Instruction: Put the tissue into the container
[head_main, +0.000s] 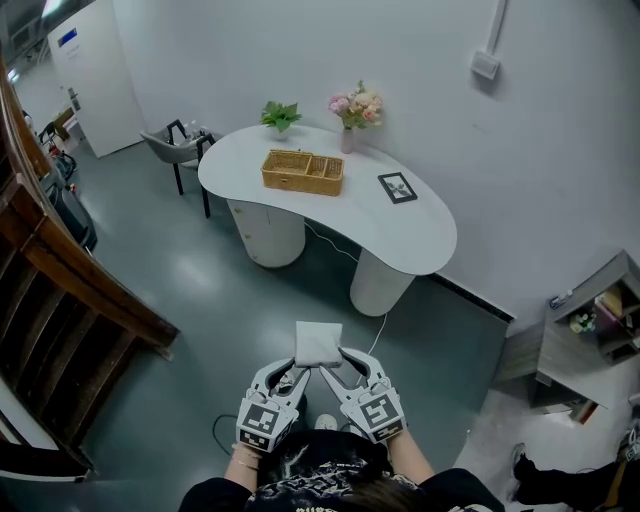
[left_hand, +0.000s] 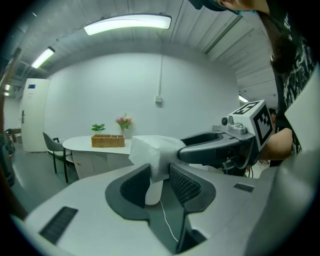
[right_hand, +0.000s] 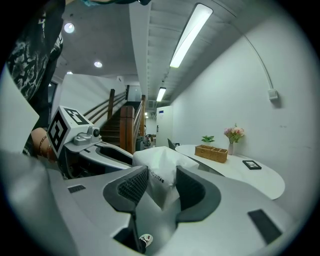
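Left gripper and right gripper are pictured clamped from either side on one white tissue pack, its soft wrapper pinched between each pair of ribbed pads. The pack is held up in front of the person, above the grey floor and well apart from the white table. On that table a compartmented wicker container is set, with a green plant and a vase of pink flowers behind it by the wall and a framed picture to its right. A grey chair is placed at the table's far end.
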